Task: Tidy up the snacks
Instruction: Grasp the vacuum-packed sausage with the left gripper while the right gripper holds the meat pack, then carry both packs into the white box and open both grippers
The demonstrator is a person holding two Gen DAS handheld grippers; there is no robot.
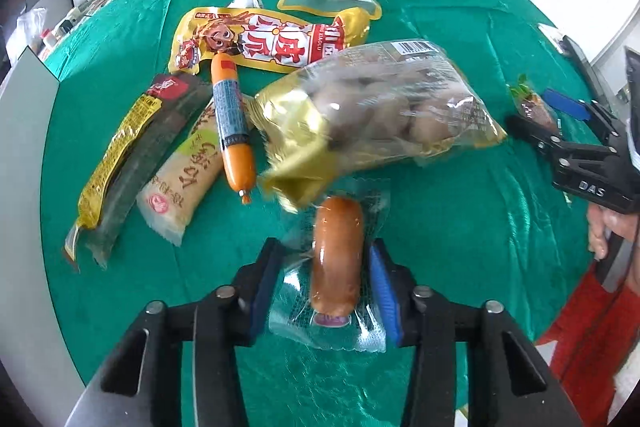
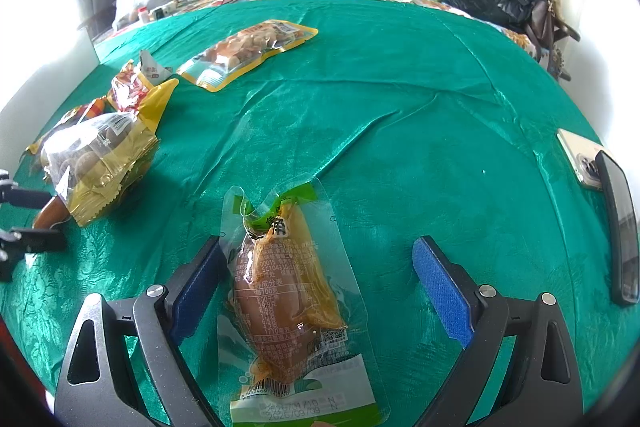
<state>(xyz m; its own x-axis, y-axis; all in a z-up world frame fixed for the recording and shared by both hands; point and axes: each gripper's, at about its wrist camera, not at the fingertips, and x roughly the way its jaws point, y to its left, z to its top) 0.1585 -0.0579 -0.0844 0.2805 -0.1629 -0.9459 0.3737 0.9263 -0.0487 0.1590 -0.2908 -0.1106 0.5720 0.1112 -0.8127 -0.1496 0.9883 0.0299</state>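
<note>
A brown sausage in a clear vacuum pack [image 1: 338,255] lies on the green cloth [image 1: 460,227] just below a gold bag of round brown snacks [image 1: 380,107]. My left gripper [image 1: 326,251] is shut on this pack, its blue pads pressing the film on both sides. In the right wrist view the same gripper [image 2: 24,217] shows at the far left with the sausage [image 2: 48,213] between its fingers. My right gripper [image 2: 318,247] stands wide open over a clear-and-green pack of yellow-brown meat [image 2: 288,287], which lies flat nearer its left finger.
To the left lie an orange sausage stick [image 1: 234,131], a yellow cartoon pack [image 1: 264,39], a dark pack with a yellow stripe [image 1: 132,155] and a beige pack [image 1: 188,179]. A nut pack [image 2: 248,51] lies further back. Two phones [image 2: 580,159] rest at the right edge.
</note>
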